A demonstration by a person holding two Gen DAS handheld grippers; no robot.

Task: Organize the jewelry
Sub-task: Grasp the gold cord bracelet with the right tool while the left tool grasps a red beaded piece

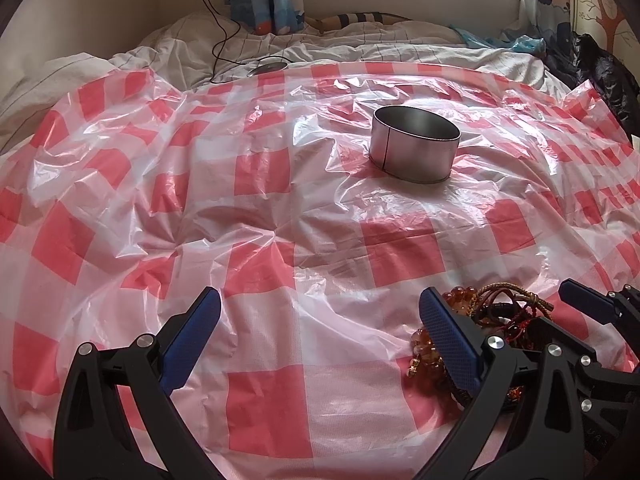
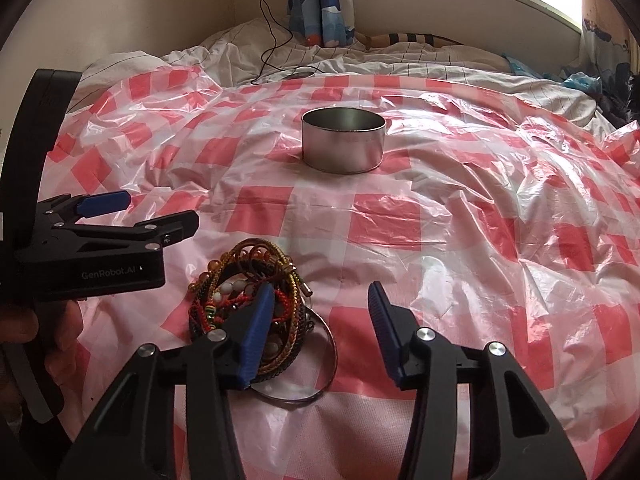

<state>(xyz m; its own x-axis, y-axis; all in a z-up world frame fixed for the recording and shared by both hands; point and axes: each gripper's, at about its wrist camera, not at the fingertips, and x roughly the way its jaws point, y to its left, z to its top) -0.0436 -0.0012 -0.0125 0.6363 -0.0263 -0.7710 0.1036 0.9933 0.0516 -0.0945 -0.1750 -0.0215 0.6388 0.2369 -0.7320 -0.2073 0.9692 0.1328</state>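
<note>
My left tool [image 1: 320, 334] was wide open and held nothing. Its two blue fingers had a bumpy, grippy skin, and their arms were black. The right-hand finger [image 1: 450, 344] sat just in front of the pile of jewelry [image 1: 496, 312], and I could not tell if it touched the pile.

My right tool [image 2: 320, 320] was wide open too, with nothing in its grip. Its left-hand finger [image 2: 258, 330] hung over the pile of jewelry [image 2: 248, 288], and I could not tell if it touched.

The jewelry was a tangled heap of round amber beads, red and brown woven strings, and gold cord. A thin silver ring [image 2: 320, 364] lay half under the heap. The heap rested on a plastic sheet [image 1: 280, 240] with red and white squares. The sheet was thin, shiny and full of wrinkles, and it covered a bed [image 1: 360, 46].

A round metal tin [image 1: 414, 142] stood upright further back on the sheet, well apart from the jewelry. It was smooth, gray and open on top.
</note>
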